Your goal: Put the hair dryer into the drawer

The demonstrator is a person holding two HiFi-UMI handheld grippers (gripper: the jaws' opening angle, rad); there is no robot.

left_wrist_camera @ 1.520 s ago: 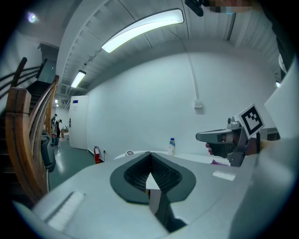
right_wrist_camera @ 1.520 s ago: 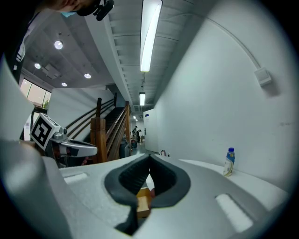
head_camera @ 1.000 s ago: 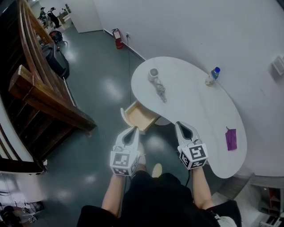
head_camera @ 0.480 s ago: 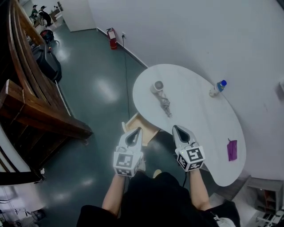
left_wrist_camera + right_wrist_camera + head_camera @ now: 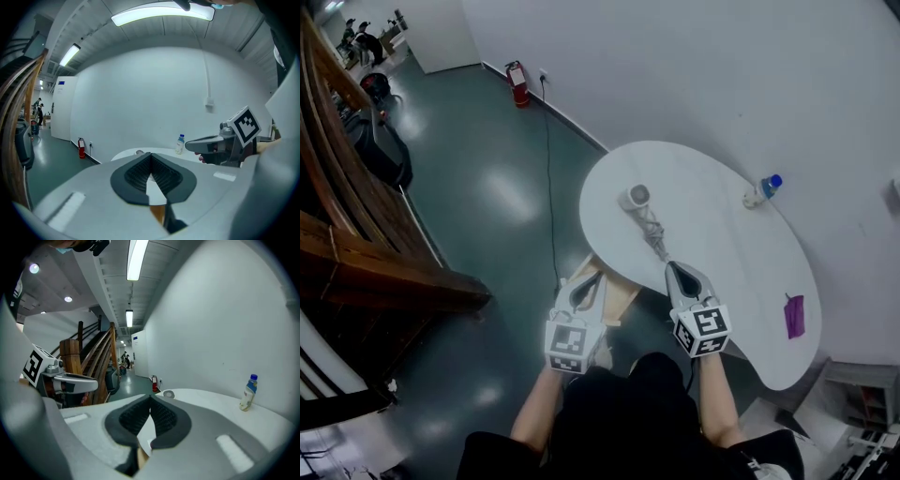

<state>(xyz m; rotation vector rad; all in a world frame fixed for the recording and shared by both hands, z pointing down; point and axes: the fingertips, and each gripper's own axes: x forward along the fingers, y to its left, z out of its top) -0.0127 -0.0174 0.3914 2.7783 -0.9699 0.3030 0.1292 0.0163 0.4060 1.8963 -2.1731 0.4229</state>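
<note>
A person holds 2 grippers out side by side above a dark glossy floor (image 5: 497, 187), both empty. The left gripper (image 5: 585, 283) has its jaws pressed together with nothing between them. The right gripper (image 5: 673, 269) is likewise closed on nothing. Between them and just beyond, a wooden drawer (image 5: 620, 294) stands pulled out from under the near edge of a white rounded table (image 5: 722, 253); in the head view the left gripper's tip lies over it. The right gripper's tip sits at the table's near edge, close to the end of a cord (image 5: 655, 236) that trails across the top. A purple item (image 5: 793, 316) lies by the table's right edge. The hair dryer (image 5: 637, 198) lies on the table at the cord's far end, apart from both grippers and outside the drawer. A bottle (image 5: 766, 190) with a blue cap stands near the wall. Beyond, a red fire extinguisher (image 5: 517, 82) stands against the wall, a wooden staircase (image 5: 356, 244) runs along the left, and people (image 5: 358, 37) stand in the distance.
</note>
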